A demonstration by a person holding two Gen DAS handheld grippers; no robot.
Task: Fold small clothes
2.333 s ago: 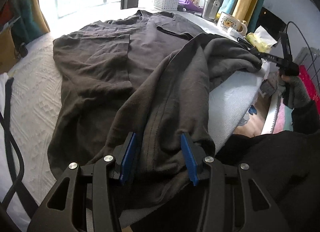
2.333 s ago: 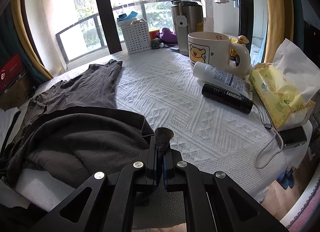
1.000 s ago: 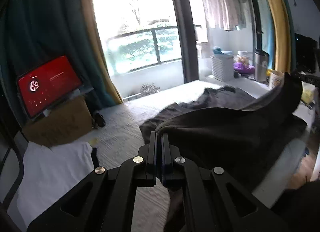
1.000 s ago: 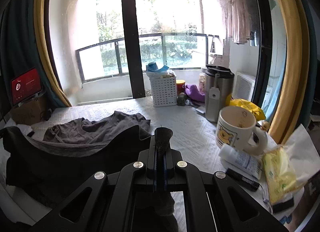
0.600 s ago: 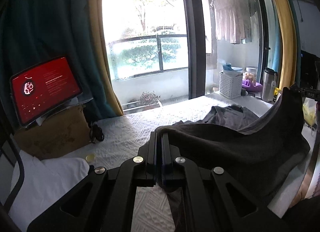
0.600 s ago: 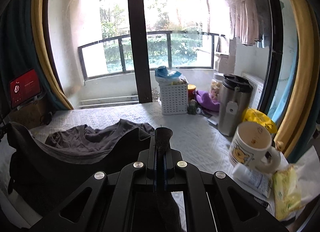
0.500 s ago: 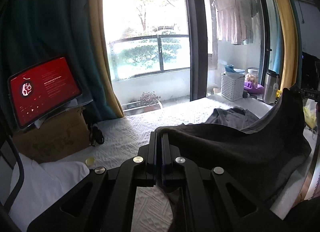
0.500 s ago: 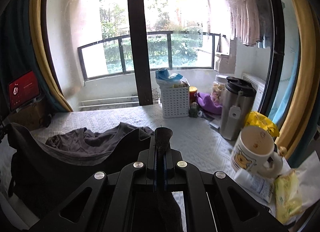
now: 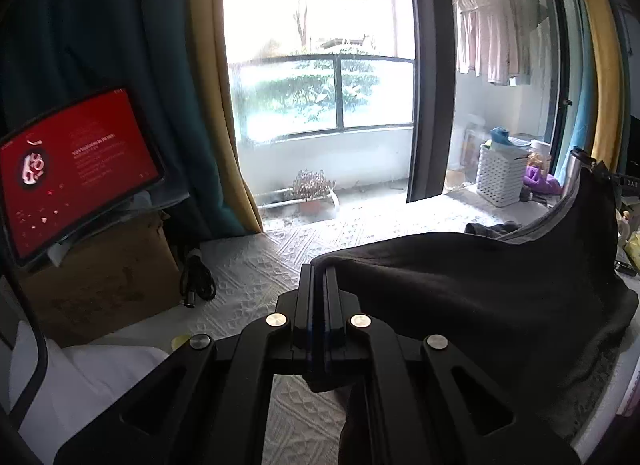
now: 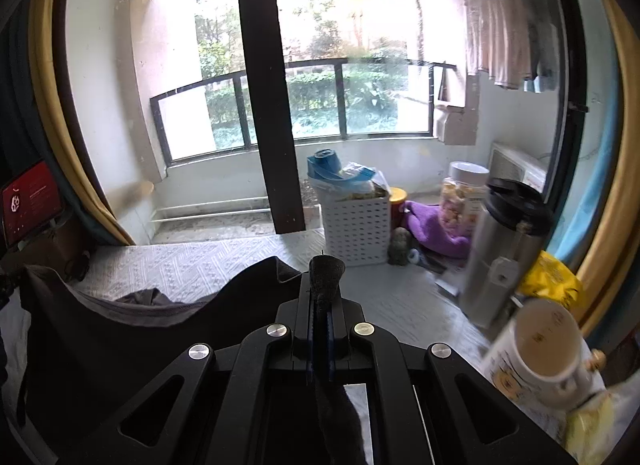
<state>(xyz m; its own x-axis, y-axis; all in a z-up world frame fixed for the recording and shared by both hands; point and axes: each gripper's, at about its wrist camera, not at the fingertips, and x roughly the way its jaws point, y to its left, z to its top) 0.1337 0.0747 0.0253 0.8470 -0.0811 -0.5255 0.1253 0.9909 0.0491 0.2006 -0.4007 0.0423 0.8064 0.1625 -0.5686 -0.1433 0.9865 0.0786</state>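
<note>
Only right view shows mug (image 10: 536, 349), left view shows red screen (image 9: 72, 169).

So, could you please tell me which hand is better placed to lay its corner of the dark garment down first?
Left, probably: the left gripper has bare bedcover ahead, while the right gripper nears a mug and flask.

Dark grey garment (image 9: 480, 297): hem edge lifted off the white bedspread, stretched taut between two pinched corners, sagging in the middle. Fabric hangs below; the far part lies crumpled on the bed.
</note>
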